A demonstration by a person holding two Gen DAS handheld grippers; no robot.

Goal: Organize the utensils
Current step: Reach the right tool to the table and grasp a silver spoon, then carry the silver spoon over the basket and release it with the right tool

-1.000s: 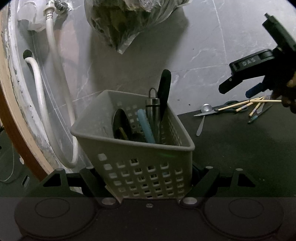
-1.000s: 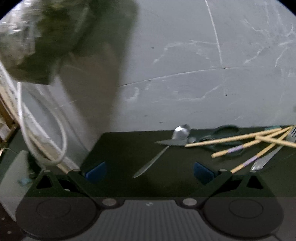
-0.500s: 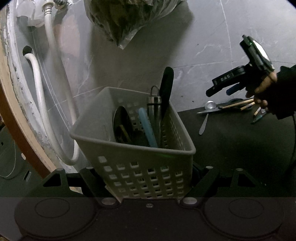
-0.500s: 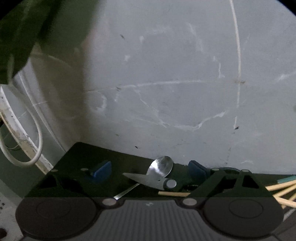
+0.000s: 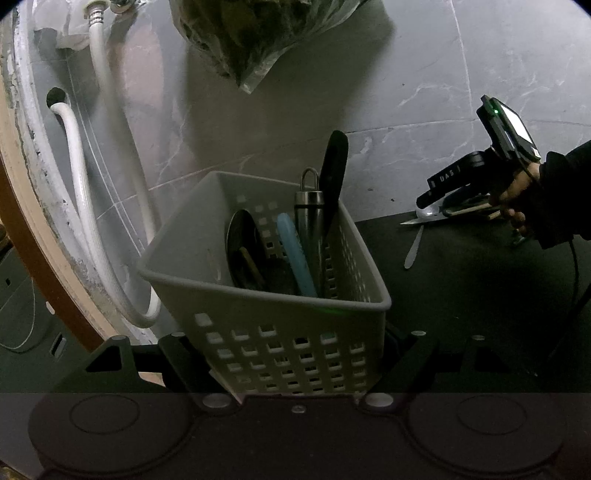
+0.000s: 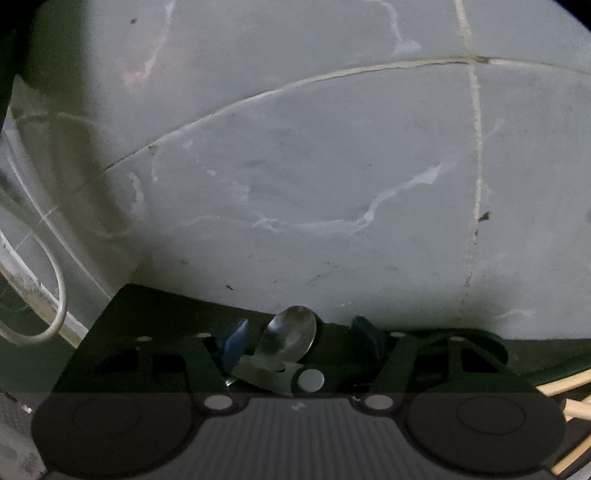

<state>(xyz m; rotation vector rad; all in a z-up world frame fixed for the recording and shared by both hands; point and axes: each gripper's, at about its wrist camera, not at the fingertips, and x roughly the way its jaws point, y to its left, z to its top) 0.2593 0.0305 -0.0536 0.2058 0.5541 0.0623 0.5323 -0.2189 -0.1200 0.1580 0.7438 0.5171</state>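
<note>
My left gripper (image 5: 295,354) is shut on a grey perforated basket (image 5: 258,291), one finger on each side wall. In the basket stand a black spatula (image 5: 334,166), a metal cylinder with a loop (image 5: 309,206), a light blue handle (image 5: 295,251) and a dark round utensil (image 5: 242,243). My right gripper (image 6: 297,338) is low over the dark mat with its jaws closing. The bowl of a metal spoon (image 6: 291,341) lies between its blue pads (image 6: 232,345), which do not touch it. Scissors (image 6: 311,380) lie across the spoon's neck. In the left wrist view the right gripper (image 5: 428,199) stands over the spoon (image 5: 413,247).
Wooden chopsticks (image 6: 565,384) lie on the mat (image 5: 461,295) to the right of the spoon. A person's hand (image 5: 517,199) in a dark sleeve holds the right gripper. White hoses (image 5: 79,184) and a plastic bag of greens (image 5: 258,33) lie on the grey marble tiles at the left and back.
My right gripper has come down and forward to the spoon and scissors, and its jaws have narrowed around the spoon's bowl. The left gripper has stayed almost still with the basket.
</note>
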